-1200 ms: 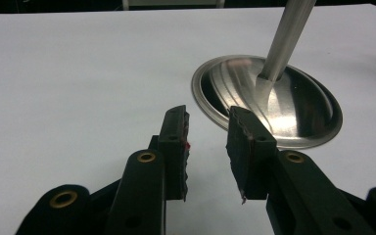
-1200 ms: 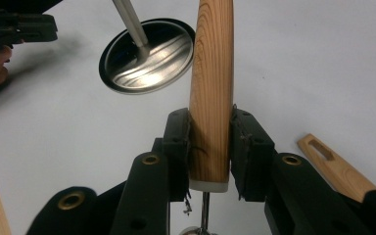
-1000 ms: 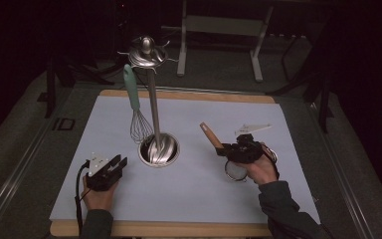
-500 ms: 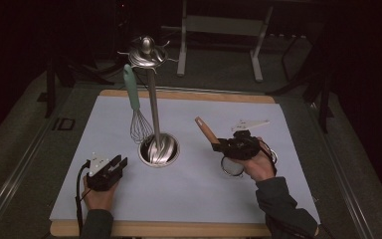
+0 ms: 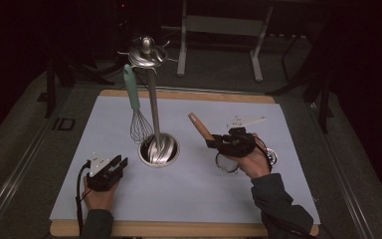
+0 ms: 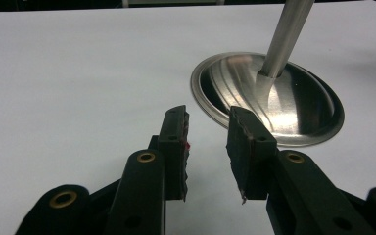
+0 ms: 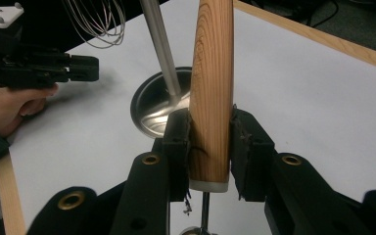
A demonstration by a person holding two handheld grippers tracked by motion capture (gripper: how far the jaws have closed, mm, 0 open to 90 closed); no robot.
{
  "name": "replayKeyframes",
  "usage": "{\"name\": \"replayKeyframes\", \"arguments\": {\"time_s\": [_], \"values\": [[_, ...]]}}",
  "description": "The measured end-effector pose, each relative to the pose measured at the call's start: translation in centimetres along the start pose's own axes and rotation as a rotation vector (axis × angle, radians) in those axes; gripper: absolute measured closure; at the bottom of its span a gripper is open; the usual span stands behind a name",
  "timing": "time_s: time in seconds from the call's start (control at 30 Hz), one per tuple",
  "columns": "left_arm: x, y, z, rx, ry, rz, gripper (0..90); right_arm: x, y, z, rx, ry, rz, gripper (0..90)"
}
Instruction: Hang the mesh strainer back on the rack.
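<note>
Wooden handle (image 7: 211, 93) of the small strainer (image 5: 227, 162) sits pinched between your right gripper's (image 7: 210, 147) fingers (image 7: 177, 142), just above the metal ferrule, handle end angled up and toward the stand (image 5: 151, 94). Strainer is right of the stand's round base (image 5: 158, 149), mesh end low by your right hand (image 5: 251, 162), near or just off the white mat (image 5: 204, 189); cannot tell which. Low grip on the handle looks meant to leave the top end free, likely so you can hang it from the hooks on the stand's top (image 5: 146, 52), next to the whisk (image 5: 138, 112) with the teal handle already hanging there.

Left gripper (image 6: 208, 142) rests low on the worktop, left of the base, fingers (image 6: 175, 142) spread with nothing between them, pointing at the base rim. Looks parked close so you can steady the stand if it tips during hanging.

Judgement: the lift is under way and the hang not yet done. Watch the handle slipping in the pinch, since the smooth wood tapers.
</note>
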State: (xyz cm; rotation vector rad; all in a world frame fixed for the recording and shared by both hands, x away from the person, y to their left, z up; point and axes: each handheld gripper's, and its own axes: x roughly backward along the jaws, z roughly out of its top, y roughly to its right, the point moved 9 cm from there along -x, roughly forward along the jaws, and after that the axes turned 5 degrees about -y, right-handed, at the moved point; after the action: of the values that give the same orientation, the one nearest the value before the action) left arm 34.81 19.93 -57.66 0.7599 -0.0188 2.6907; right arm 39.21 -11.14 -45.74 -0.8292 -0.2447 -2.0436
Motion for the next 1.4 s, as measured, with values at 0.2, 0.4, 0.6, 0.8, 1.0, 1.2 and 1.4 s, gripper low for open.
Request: {"name": "replayKeyframes", "arguments": {"time_s": [0.2,0.4,0.6,0.8,1.0,1.2,1.4], "values": [[0.0,0.0,0.0,0.001,0.0,-0.001,69.0,0.1,-0.5,0.9,0.02,0.019,0.008,70.8],[0.0,0.0,0.0,0.002,0.001,-0.001,69.0,0.5,-1.4,2.2,0.055,0.054,0.029,70.8],[0.0,0.0,0.0,0.002,0.003,-0.001,69.0,0.7,-2.0,3.3,0.083,0.077,0.037,70.8],[0.0,0.0,0.0,0.003,0.003,-0.001,69.0,1.1,-2.4,4.3,0.104,0.103,0.046,70.8],[0.0,0.0,0.0,0.003,0.004,-0.001,69.0,1.4,-2.8,5.1,0.128,0.126,0.055,70.8],[0.0,0.0,0.0,0.001,0.004,-0.001,69.1,1.9,-3.1,5.9,0.144,0.145,0.059,70.8],[0.0,0.0,0.0,-0.001,0.002,-0.001,69.1,2.1,-3.6,6.4,0.155,0.165,0.071,70.8]]}}
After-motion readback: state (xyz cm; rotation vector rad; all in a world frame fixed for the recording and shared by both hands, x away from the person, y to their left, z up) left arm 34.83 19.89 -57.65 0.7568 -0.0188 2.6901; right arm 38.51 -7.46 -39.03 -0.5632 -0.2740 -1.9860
